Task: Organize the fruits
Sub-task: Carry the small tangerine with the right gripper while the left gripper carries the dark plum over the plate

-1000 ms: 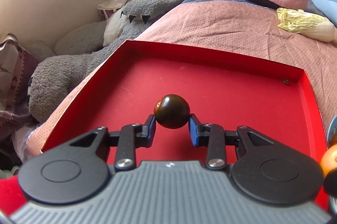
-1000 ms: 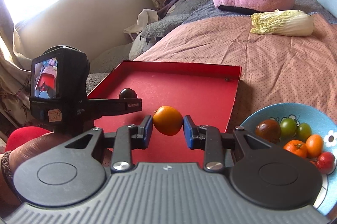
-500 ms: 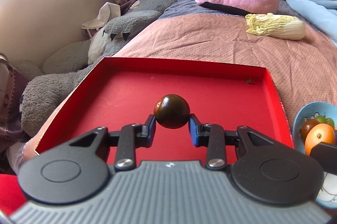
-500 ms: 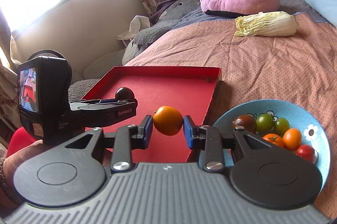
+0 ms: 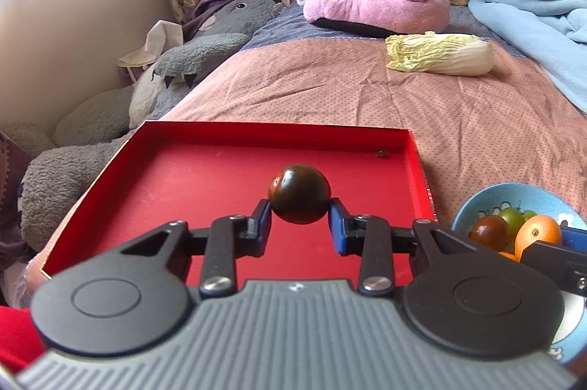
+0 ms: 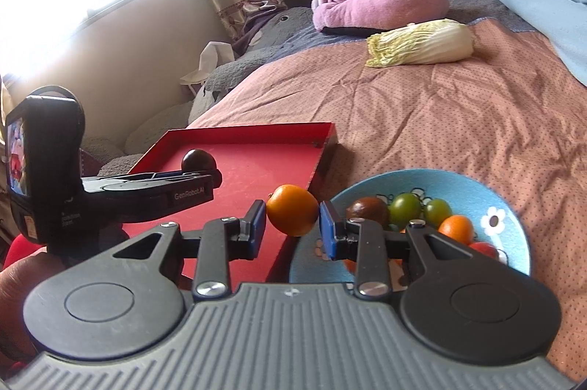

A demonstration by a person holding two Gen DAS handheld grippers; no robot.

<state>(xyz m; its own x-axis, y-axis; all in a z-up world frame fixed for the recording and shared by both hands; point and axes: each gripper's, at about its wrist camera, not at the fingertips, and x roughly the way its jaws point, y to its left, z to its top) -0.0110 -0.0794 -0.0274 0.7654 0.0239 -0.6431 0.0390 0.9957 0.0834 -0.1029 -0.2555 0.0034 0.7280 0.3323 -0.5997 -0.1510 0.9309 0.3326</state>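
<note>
My left gripper (image 5: 299,219) is shut on a dark brown tomato (image 5: 299,193) and holds it above the red tray (image 5: 205,133). My right gripper (image 6: 292,225) is shut on an orange tomato (image 6: 292,214), held above the gap between the red tray (image 6: 256,133) and the blue bowl (image 6: 506,206). The bowl holds several tomatoes: dark brown (image 6: 368,211), green (image 6: 404,209), orange (image 6: 456,228) and red. In the right wrist view the left gripper (image 6: 198,170) shows over the tray with the dark tomato (image 6: 198,159). The blue bowl (image 5: 513,192) shows at the right of the left wrist view.
A napa cabbage (image 5: 440,54) lies on the pink bedspread beyond the tray. A pink plush toy (image 5: 374,1) and a blue blanket (image 5: 532,4) are at the bed's head. A grey plush toy (image 5: 205,48) lies off the bed's left edge.
Both grippers have drawn back and swung right with their tomatoes. The right gripper has moved from over the tray towards the blue bowl. The bowl has come into the left wrist view.
</note>
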